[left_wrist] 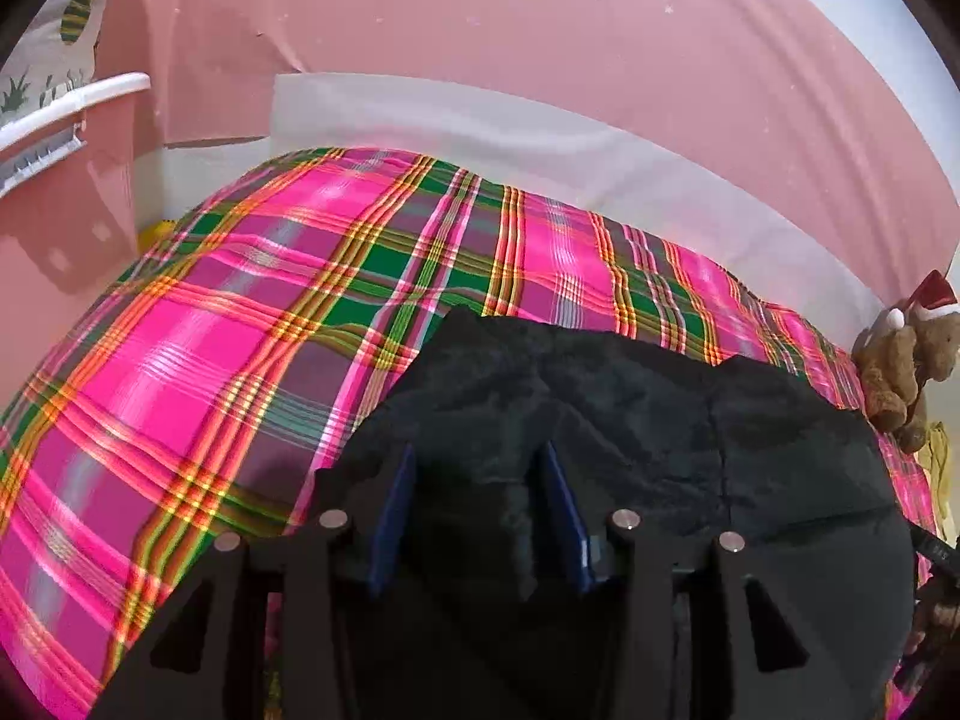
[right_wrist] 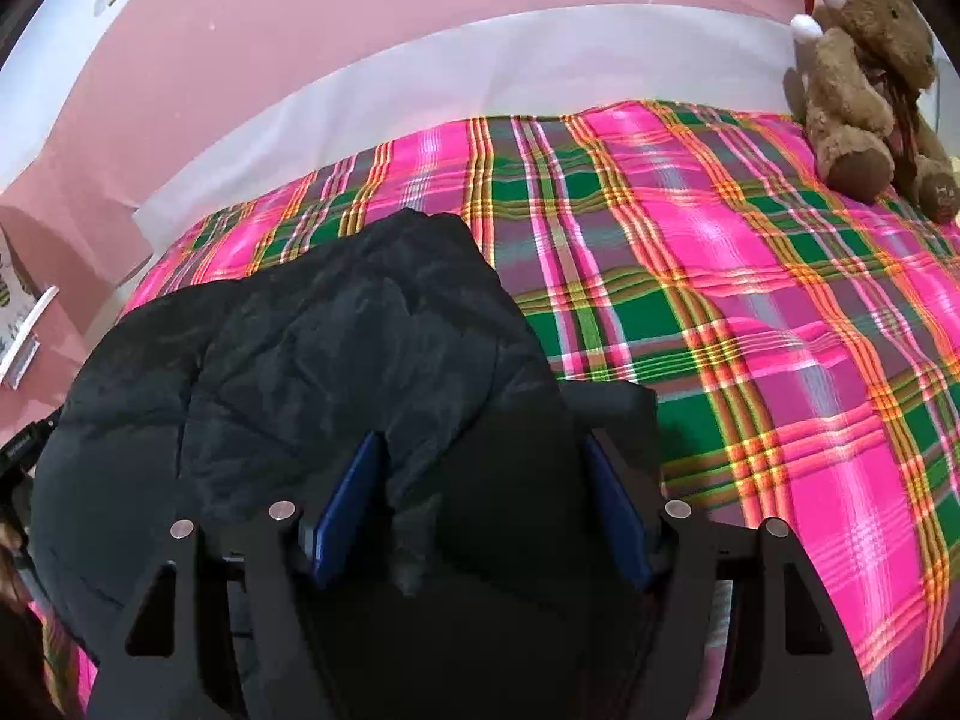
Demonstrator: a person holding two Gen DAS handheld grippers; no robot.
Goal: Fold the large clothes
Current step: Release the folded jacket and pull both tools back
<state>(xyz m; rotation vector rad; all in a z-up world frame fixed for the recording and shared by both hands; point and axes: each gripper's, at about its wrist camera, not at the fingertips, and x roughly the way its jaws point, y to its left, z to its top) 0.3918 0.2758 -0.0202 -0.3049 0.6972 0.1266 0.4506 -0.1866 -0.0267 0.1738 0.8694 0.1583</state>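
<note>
A large black padded garment lies bunched on a pink and green plaid bedspread. In the left wrist view my left gripper has its blue-padded jaws spread apart, with the black cloth lying between and under them. In the right wrist view the same garment fills the lower left on the bedspread. My right gripper is open too, jaws wide, with a fold of the black cloth between them. Neither gripper is pinching the cloth.
A brown teddy bear with a Santa hat sits at the bed's far right corner; it also shows in the left wrist view. A pink wall and a white strip run behind the bed. White shelf at left.
</note>
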